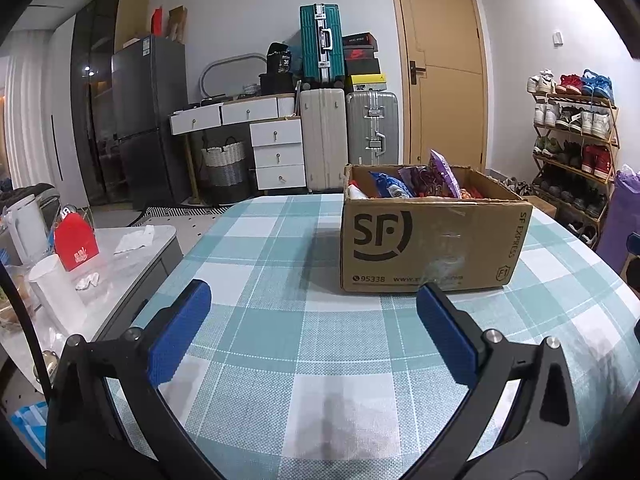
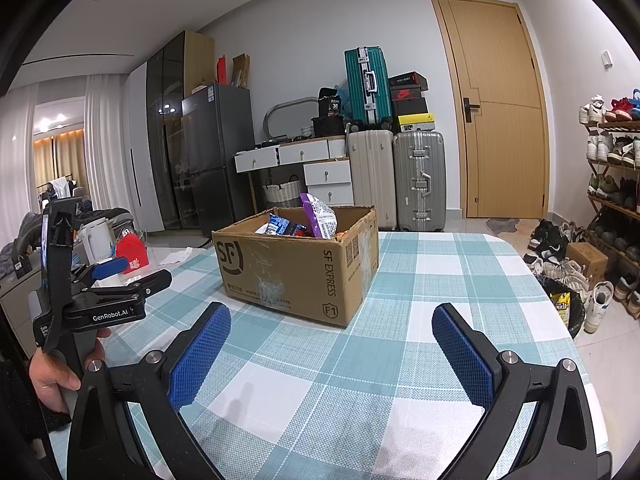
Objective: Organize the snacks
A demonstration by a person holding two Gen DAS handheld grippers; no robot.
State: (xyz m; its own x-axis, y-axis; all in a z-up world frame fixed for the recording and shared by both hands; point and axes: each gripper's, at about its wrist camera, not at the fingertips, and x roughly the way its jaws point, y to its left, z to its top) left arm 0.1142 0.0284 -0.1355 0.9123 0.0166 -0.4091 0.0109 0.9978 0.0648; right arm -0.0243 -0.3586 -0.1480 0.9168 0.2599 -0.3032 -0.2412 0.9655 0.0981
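Left gripper [image 1: 314, 300] gaped wide over the checked cloth [image 1: 280, 360], holding nothing, box [image 1: 432, 240] of snacks [image 1: 438, 178] ahead and slightly right of it — right gripper [image 2: 332, 320] likewise spread and empty, box ahead, slightly left.

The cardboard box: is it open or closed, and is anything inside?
Open. The cardboard box has no flaps over its top, and snack packets stick up above the rim.
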